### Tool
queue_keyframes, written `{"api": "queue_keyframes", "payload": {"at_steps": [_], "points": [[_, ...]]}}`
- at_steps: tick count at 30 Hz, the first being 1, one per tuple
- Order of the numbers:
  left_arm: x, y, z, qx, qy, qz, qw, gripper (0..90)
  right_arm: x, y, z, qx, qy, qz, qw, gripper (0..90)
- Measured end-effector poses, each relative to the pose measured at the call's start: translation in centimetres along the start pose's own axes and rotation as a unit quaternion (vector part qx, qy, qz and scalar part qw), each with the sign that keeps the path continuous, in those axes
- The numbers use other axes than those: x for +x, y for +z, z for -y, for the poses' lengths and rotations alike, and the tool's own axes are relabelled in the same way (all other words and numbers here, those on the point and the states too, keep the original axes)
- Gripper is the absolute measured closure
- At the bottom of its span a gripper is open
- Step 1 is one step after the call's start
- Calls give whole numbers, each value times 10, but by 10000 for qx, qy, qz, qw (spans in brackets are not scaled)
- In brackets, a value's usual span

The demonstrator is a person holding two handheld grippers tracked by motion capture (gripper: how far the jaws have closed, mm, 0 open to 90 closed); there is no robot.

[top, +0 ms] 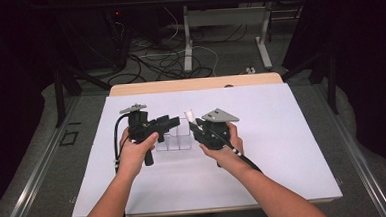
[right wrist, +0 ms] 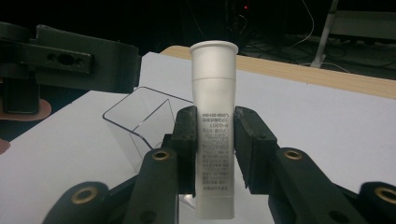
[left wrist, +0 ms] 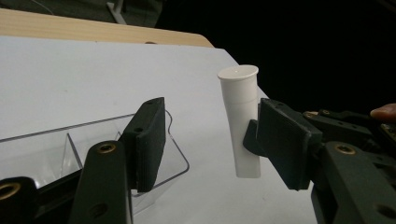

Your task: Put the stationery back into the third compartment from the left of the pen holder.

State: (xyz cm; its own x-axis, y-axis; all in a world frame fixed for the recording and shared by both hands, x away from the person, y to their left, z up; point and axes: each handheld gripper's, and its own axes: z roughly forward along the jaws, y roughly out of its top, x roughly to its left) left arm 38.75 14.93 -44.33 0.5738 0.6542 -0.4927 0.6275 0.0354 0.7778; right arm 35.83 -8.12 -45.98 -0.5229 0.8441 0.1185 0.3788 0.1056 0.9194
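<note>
A slim white plastic tube with a flared cap (right wrist: 214, 126) is clamped upright between the jaws of the right gripper (right wrist: 215, 149), gripped on its printed lower body, with the cap end standing clear above the pads. In the high view the tube (top: 188, 113) is held just above the far right of a clear, thin-walled plastic organiser tray (top: 175, 139), which sits on the white-covered bench (top: 283, 149).

The left gripper (left wrist: 210, 140) is aimed across at the tube from the side. Its jaws stand partly open with nothing between them; the tube (left wrist: 240, 121) is seen just beyond, its long axis near vertical and slightly tilted, with part of it hidden behind the nearer pad. The tray's open compartment (left wrist: 154, 154), with its rounded transparent lip, lies beside and below the tube.

The tube looks smooth, matte and rigid, with small dark lettering on one face (right wrist: 214, 154). The jaw pads are black and rubbery. The right gripper is the one carrying the tube; the left gripper (top: 164, 124) is close by, over the tray.
</note>
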Motion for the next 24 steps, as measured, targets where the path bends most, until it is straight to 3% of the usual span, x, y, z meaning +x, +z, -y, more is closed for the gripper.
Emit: {"api": "queue_keyframes", "payload": {"at_steps": [8, 18, 24], "points": [[-3, 9, 0, 70, -261, 224, 9994, 446, 1, 1, 3, 105, -27, 10, 9999, 705], [-8, 23, -2, 147, -266, 161, 9994, 464, 6, 3, 4, 98, -74, -41, 9999, 705], [-8, 32, -2, 153, -369, 149, 9991, 506, 9, 4, 5, 33, -66, -108, 9999, 705]]}}
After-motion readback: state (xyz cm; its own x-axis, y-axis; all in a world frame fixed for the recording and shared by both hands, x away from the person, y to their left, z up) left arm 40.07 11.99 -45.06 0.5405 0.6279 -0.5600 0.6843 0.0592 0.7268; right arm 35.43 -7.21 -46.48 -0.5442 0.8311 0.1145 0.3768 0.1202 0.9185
